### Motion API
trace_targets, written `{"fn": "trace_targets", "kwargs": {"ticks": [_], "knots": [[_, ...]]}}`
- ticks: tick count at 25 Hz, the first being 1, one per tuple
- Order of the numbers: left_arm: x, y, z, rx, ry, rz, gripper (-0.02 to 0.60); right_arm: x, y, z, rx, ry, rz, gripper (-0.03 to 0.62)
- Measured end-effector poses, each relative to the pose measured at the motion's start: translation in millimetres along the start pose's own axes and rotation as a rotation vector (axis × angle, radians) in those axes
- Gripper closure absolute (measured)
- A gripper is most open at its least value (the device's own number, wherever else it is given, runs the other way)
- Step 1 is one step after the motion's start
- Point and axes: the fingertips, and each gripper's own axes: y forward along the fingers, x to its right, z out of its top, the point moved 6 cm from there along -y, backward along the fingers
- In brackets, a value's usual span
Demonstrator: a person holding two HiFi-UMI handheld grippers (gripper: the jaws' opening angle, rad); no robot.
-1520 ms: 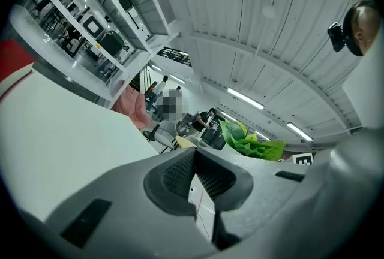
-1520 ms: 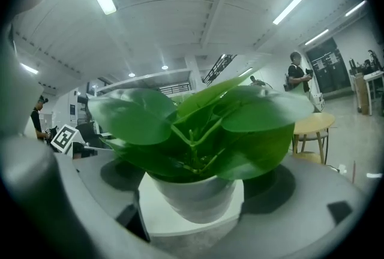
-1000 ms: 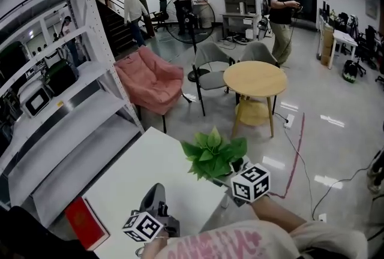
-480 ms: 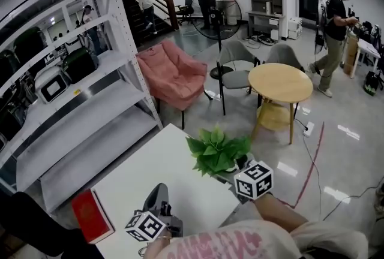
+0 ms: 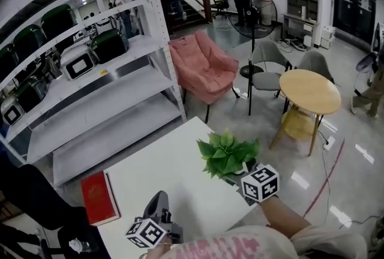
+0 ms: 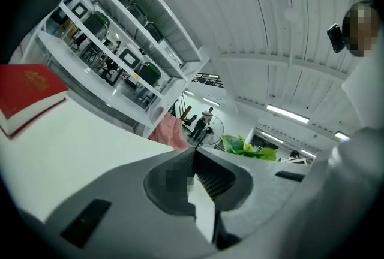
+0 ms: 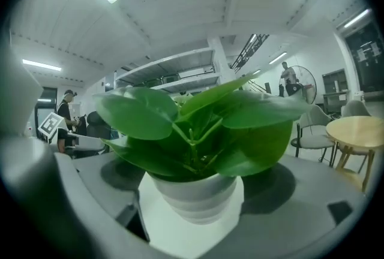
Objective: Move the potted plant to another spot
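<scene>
The potted plant (image 5: 228,154) shows green leaves in a white pot (image 7: 195,195); book (image 5: 99,196) red, table (image 5: 162,162) white, armchair (image 5: 204,69) pink.

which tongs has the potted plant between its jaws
The right tongs: the green potted plant in its white pot stands between its jaws; the left tongs are shut, empty.

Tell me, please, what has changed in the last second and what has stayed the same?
The head view swung left: the shelf and red book show more, the round table slid right. Nothing was taken or let go. The potted plant stays at the edge of the white table between the jaws of the right claw; whether they press it is unclear. The left claw stays shut and empty.
</scene>
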Motion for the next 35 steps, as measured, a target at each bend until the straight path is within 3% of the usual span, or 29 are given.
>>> {"fn": "trace_targets", "kwargs": {"ticks": [13, 21, 35], "knots": [[-19, -26, 1, 0.132, -0.031, 0.256, 0.580, 24, 72, 9, -0.049, 0.012, 0.141, 0.098], [2, -7, -12, 0.203, -0.074, 0.344, 0.580, 39, 104, 14, -0.126, -0.054, 0.268, 0.098], [20, -11, -38, 0.290, -0.106, 0.533, 0.580, 70, 149, -28, -0.263, -0.071, 0.363, 0.098]]}}
